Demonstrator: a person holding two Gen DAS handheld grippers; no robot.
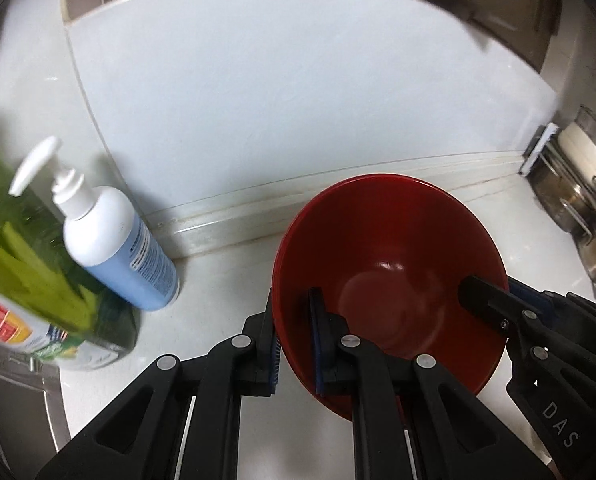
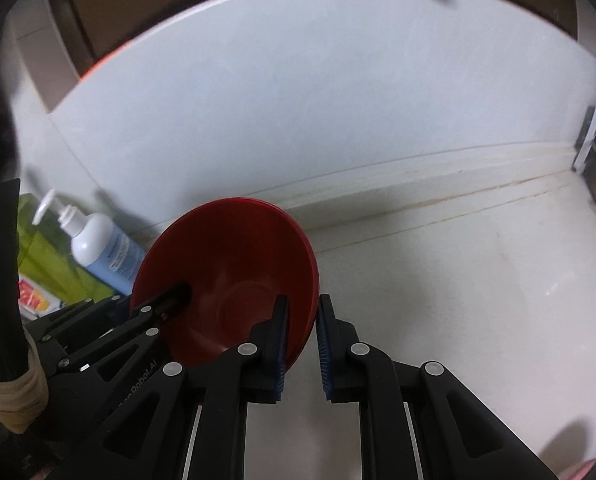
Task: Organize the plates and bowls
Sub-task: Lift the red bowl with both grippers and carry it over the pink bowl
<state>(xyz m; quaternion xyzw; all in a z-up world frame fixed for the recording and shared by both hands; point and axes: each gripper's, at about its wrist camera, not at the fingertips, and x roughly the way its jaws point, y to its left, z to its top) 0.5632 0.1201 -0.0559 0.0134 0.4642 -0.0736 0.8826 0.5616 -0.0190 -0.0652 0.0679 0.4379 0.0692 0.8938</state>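
**Two grippers pinch one red bowl by opposite rims**

Two sets of tongs share the load. From the left wrist, the left gripper (image 1: 296, 340) is clamped on the near-left rim of the red bowl (image 1: 390, 264), one pad outside the wall and one inside. The right gripper (image 1: 494, 304) bites the rim on the far side of the bowl from it. A second red edge shows just behind the bowl's back rim, so this may be a nested stack; I cannot be sure. The white pump bottle (image 1: 118, 236) stands left of the bowl, with a green bottle (image 1: 38, 264) further left again. A metal rack (image 1: 578, 200) sits to the bowl's right. The bowl looks tilted and clear of the counter (image 1: 226, 280), though its underside is hidden.

From the right wrist, the right gripper (image 2: 302, 344) is closed on the bowl's (image 2: 234, 264) right rim, and the left gripper (image 2: 170, 300) holds the opposite edge. Only this view shows the bare counter (image 2: 478, 280) stretching right of the bowl.

The bowl looks rigid, light and glossy, probably plastic or lacquer. Thin rim pinches could slip, so opposed grips suit it.
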